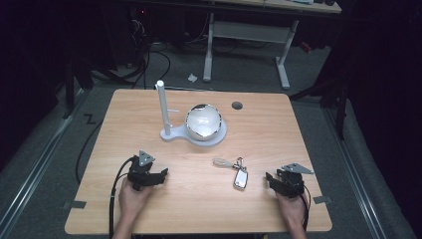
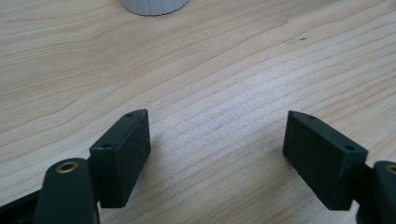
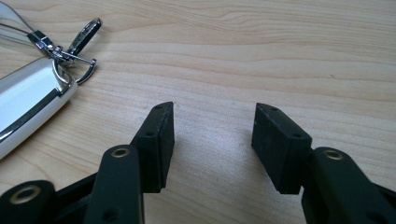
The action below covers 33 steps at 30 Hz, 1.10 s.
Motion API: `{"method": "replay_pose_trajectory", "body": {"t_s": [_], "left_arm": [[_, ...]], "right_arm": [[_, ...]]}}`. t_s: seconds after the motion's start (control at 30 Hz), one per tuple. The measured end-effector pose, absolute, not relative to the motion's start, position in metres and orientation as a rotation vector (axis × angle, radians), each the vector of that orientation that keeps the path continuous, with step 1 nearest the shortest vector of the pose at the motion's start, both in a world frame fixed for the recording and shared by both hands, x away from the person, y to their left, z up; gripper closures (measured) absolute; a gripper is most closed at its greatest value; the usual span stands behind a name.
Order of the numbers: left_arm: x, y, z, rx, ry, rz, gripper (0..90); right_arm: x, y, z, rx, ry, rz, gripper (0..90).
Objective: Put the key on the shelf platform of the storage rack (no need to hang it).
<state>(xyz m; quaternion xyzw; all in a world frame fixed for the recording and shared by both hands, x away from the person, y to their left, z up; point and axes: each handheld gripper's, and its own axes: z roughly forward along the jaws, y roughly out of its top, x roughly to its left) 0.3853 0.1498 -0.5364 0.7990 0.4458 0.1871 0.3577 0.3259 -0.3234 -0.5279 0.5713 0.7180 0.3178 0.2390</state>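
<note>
On the wooden tabletop [image 1: 268, 134] a silver key fob [image 1: 241, 178] lies at about five o'clock from the middle, its long body running toward the person, with a small clasp [image 1: 239, 162] and a wire loop [image 1: 222, 162] attached at its far end, the loop trailing off toward nine o'clock. The right tongs [image 1: 269, 178] rest near the front edge at roughly four o'clock, just beside the fob but apart from it; in the right gripper view [image 3: 212, 135] the jaws stand apart with bare wood between them, and the fob [image 3: 28, 105] sits off at ten o'clock of that gap, its clasp [image 3: 84, 42] farther up, touching neither jaw. The left tongs [image 1: 161, 175] rest at about seven o'clock on the tabletop, well apart from the fob; in the left gripper view [image 2: 217, 149] their jaws stand wide apart over bare wood, with the rim of a white base [image 2: 152, 5] at twelve o'clock. Toward the far side, near twelve o'clock, a white stand [image 1: 171, 134] carries an upright post [image 1: 162, 107] and a white globe [image 1: 203, 122] beside it, and a small dark hole [image 1: 237, 105] lies at one o'clock.
</note>
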Motion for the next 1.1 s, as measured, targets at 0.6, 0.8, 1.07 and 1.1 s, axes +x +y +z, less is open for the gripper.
{"method": "replay_pose_trajectory", "body": {"t_s": [0.6,0.8,1.07,1.1], "left_arm": [[0.385,0.150,-0.536,2.064,1.148,0.483,23.7],[0.385,0.150,-0.536,2.064,1.148,0.483,23.7],[0.385,0.150,-0.536,2.064,1.148,0.483,23.7],[0.385,0.150,-0.536,2.064,1.148,0.483,23.7]], "right_arm": [[0.318,-0.293,-0.506,1.389,2.064,0.941,54.1],[0.321,-0.281,-0.503,1.343,2.108,0.967,56.3],[0.332,-0.268,-0.499,1.327,2.156,1.006,60.7],[0.332,-0.268,-0.499,1.327,2.156,1.006,60.7]]}}
